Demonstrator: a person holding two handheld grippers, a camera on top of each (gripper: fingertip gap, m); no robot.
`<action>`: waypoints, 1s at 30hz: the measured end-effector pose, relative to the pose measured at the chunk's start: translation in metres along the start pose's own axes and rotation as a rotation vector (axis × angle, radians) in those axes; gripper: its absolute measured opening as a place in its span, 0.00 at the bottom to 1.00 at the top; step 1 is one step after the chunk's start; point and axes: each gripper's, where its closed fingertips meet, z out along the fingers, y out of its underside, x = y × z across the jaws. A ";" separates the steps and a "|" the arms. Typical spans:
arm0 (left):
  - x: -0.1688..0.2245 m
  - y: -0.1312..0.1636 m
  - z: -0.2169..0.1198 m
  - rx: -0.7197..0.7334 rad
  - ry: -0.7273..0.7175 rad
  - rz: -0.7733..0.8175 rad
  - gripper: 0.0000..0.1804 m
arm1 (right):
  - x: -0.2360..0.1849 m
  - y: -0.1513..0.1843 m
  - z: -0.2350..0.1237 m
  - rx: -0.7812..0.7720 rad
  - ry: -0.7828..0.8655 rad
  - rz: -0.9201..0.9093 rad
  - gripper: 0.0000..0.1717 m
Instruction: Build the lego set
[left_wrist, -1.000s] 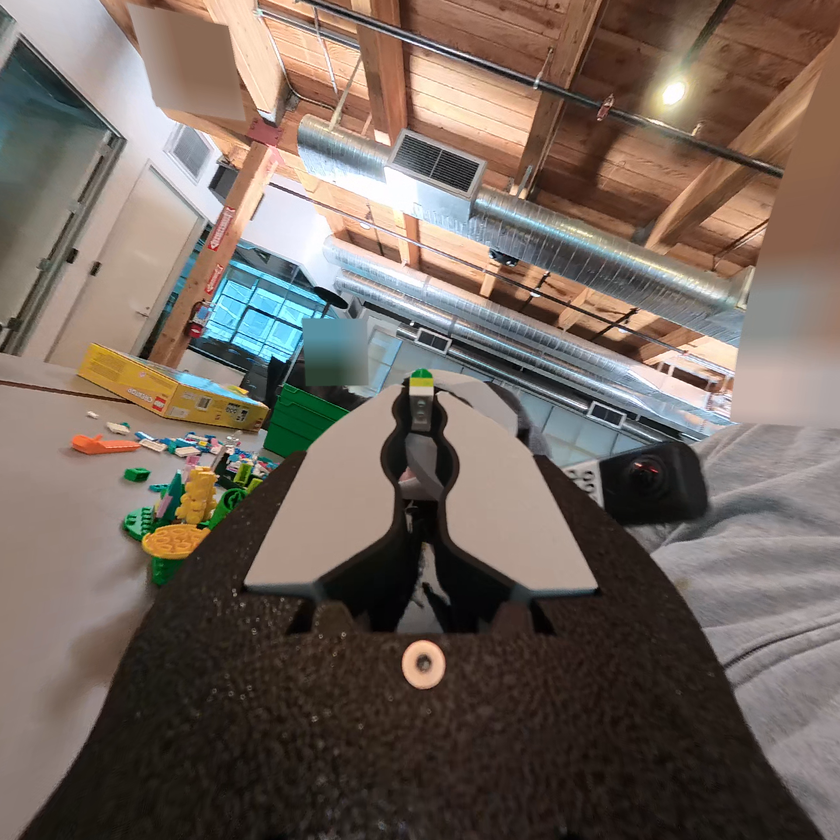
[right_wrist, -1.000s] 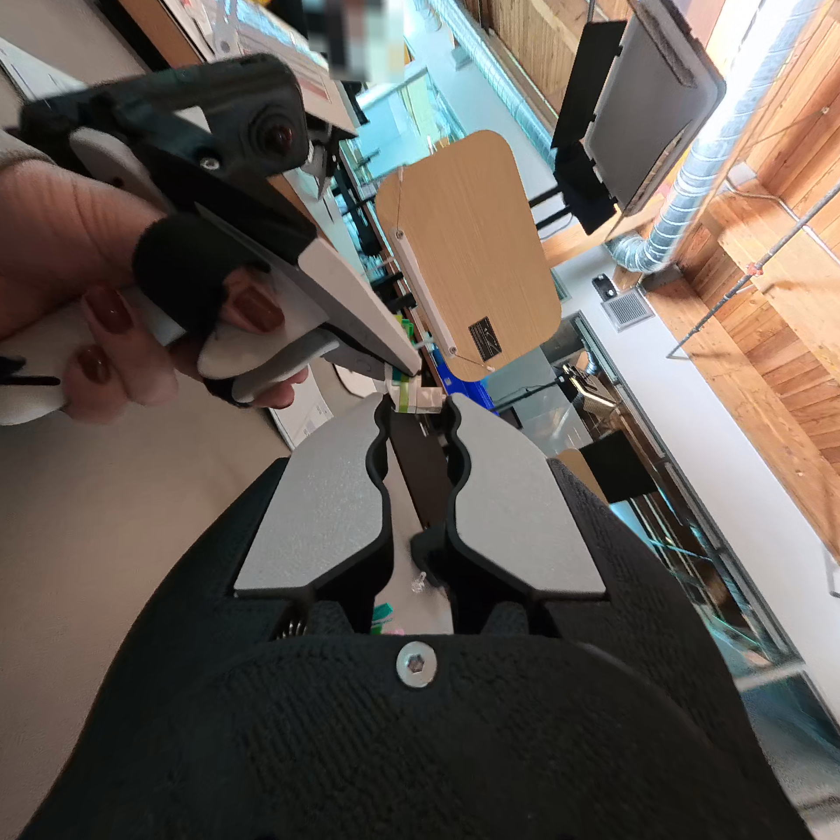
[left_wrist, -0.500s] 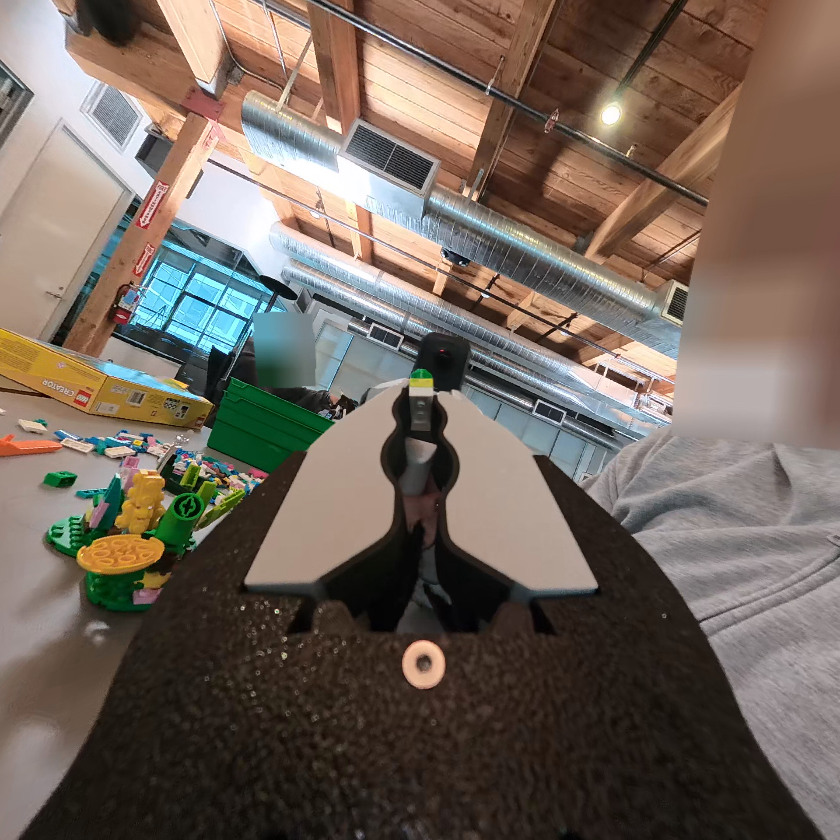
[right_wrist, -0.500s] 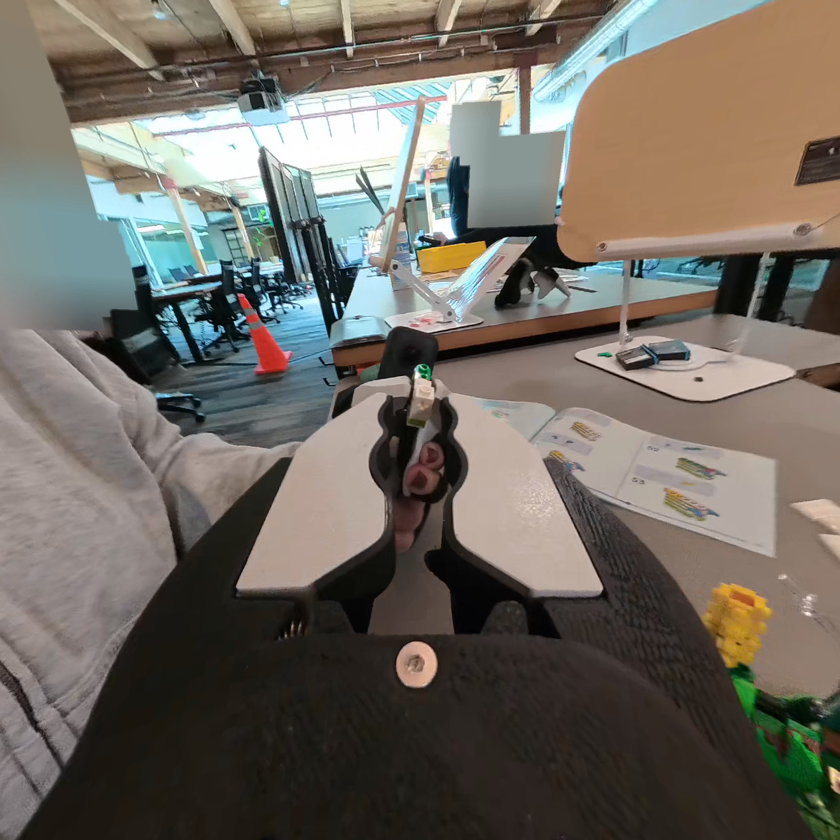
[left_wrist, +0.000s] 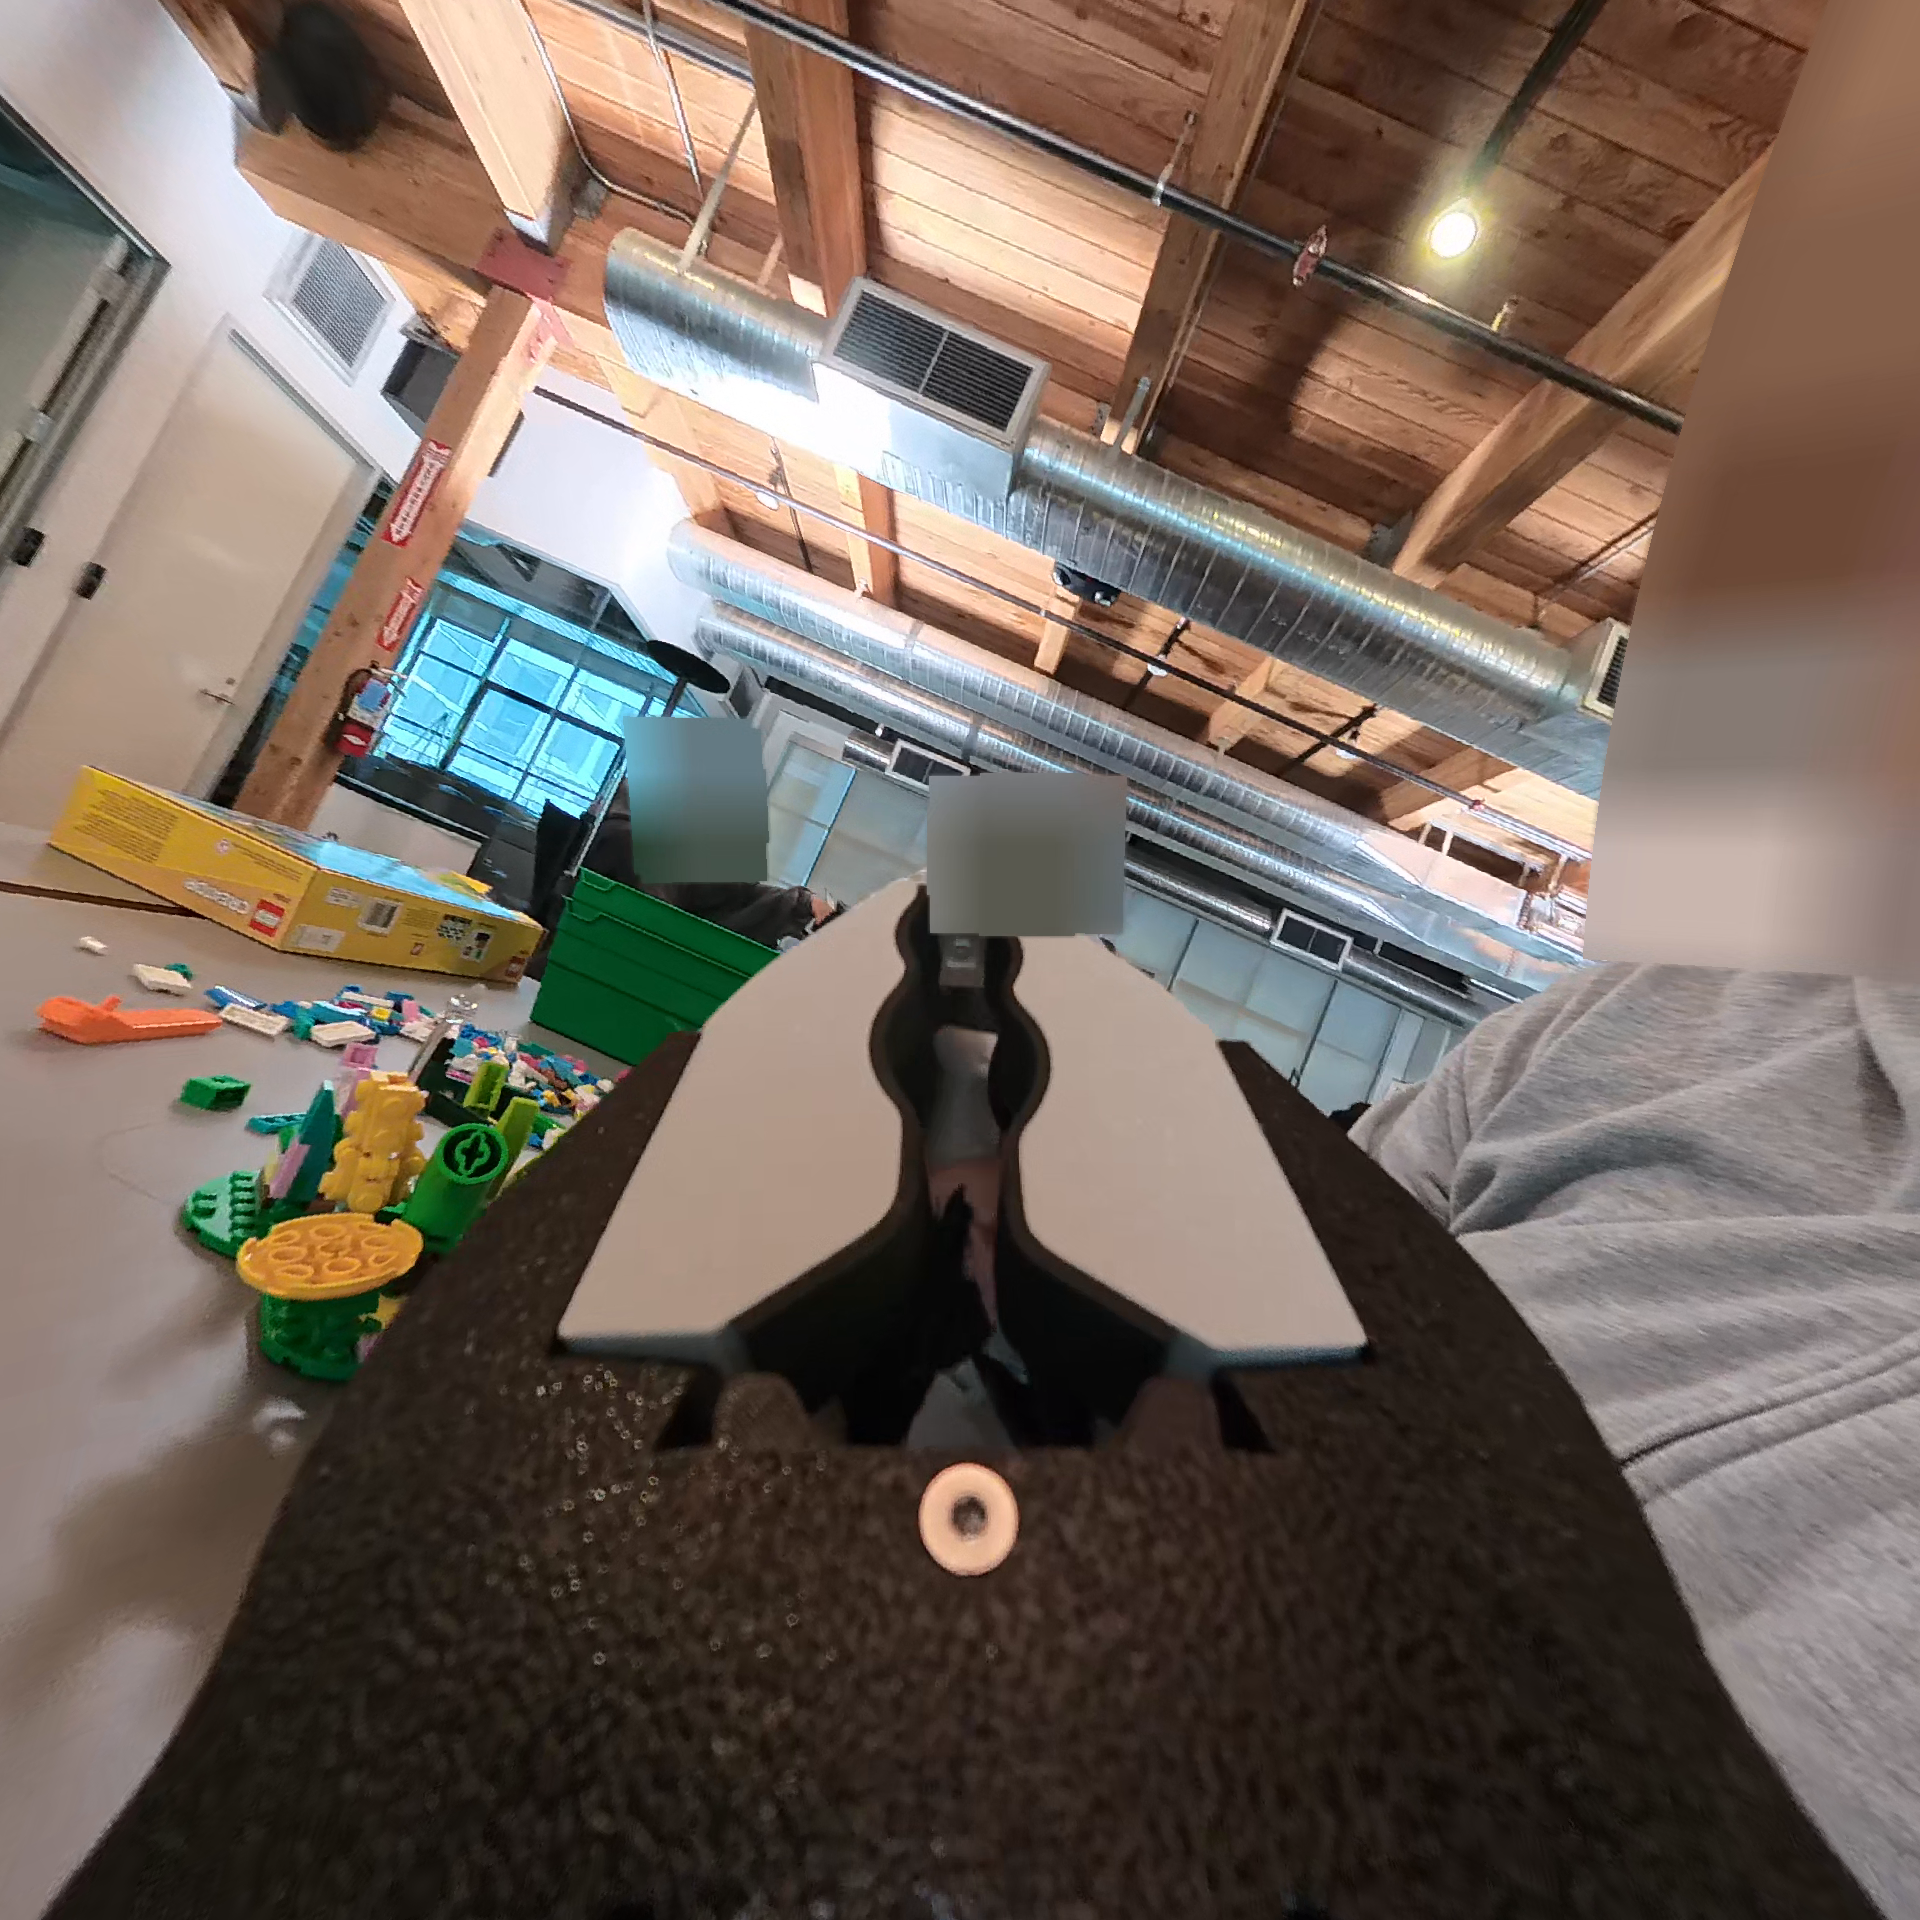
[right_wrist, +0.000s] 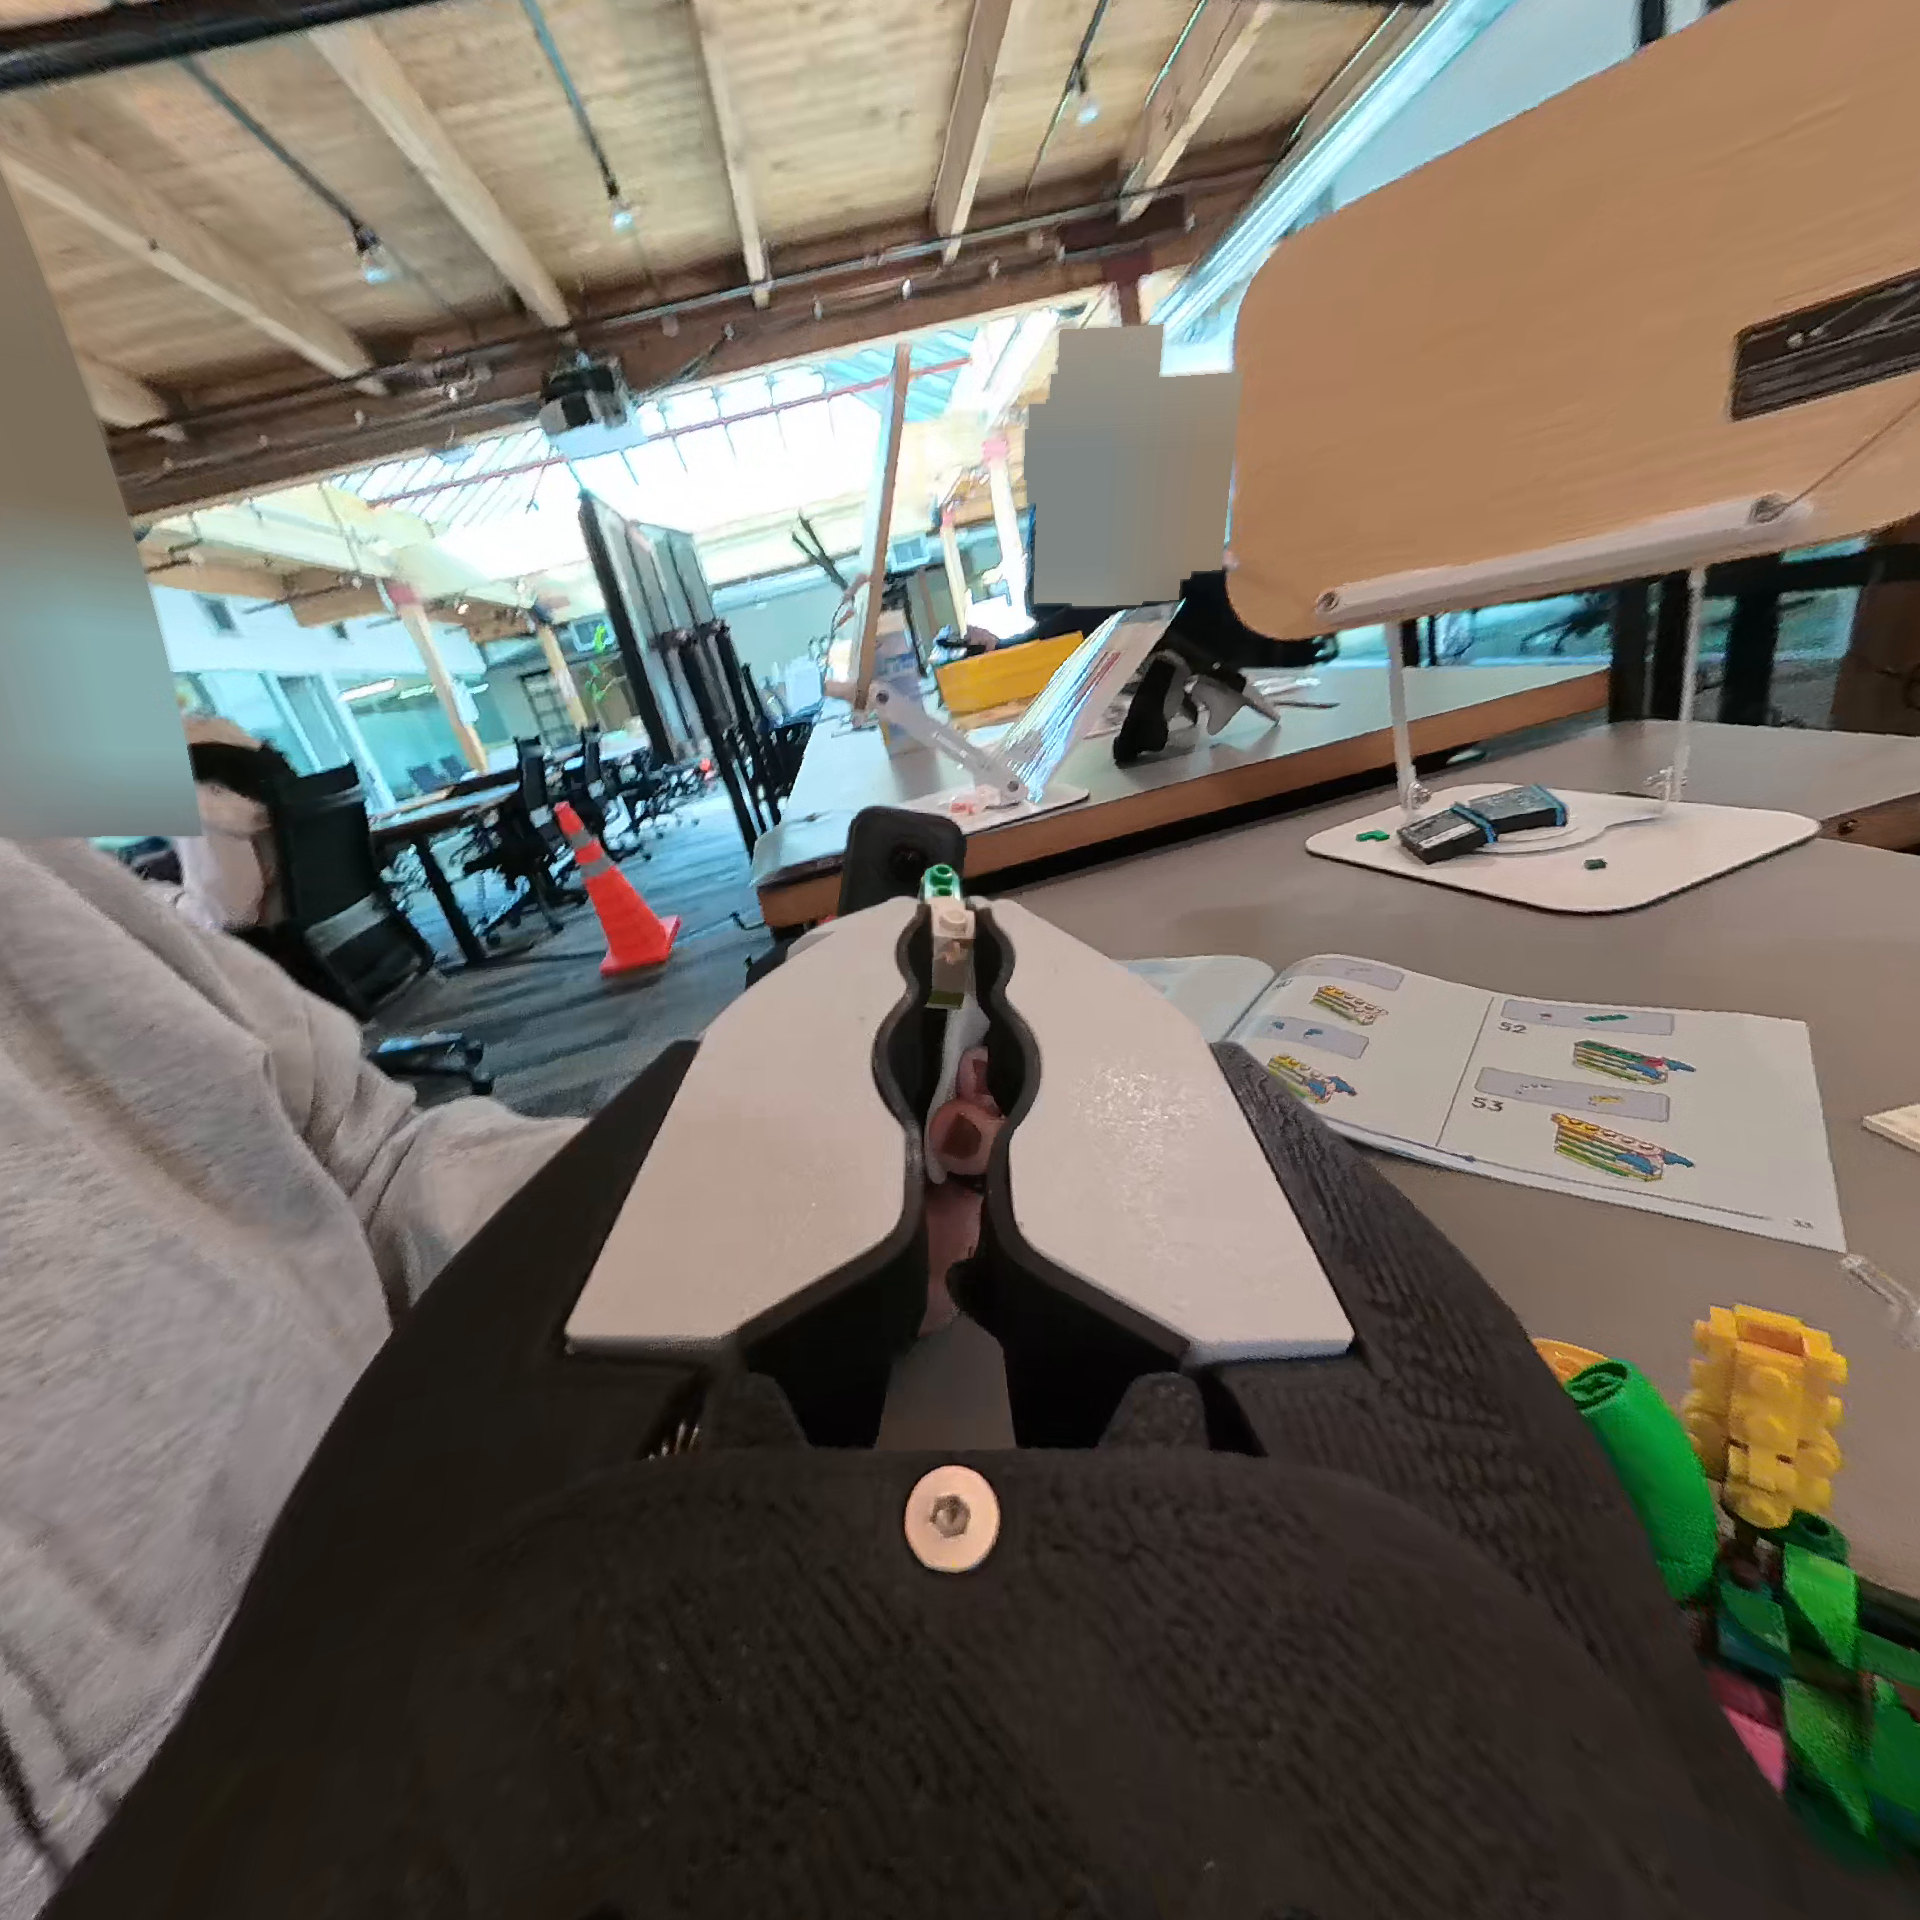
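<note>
Timber beams and silver ducts hang over a grey table (right_wrist: 1558, 935) strewn with toy bricks. Both grippers meet nose to nose on one small brick stack (right_wrist: 948, 940), white with a green top. The right gripper (right_wrist: 951, 920) has its fingers (right_wrist: 831, 1039) drawn narrow and pinching the stack at their tips; the left gripper (left_wrist: 961, 935) is narrow too, with a grey brick (left_wrist: 961, 958) seen between its tips, partly under a blur patch. Beyond the left gripper stand a flower model (left_wrist: 343, 1195), loose bricks (left_wrist: 312, 1023), a yellow box (left_wrist: 291, 883) and a green crate (left_wrist: 634, 977). Right of the right gripper lies an open booklet (right_wrist: 1538, 1081). A grey sleeve (left_wrist: 1662, 1195) borders both views.
</note>
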 end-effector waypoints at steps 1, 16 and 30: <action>0.000 -0.001 0.000 0.006 -0.003 0.001 0.04 | 0.001 0.000 0.001 0.024 0.019 -0.003 0.04; -0.004 0.006 0.001 -0.047 -0.012 -0.071 0.10 | 0.007 -0.002 0.001 0.141 0.069 0.112 0.04; -0.005 0.012 0.002 -0.090 -0.022 -0.038 0.04 | 0.006 -0.002 -0.001 0.149 0.074 0.073 0.03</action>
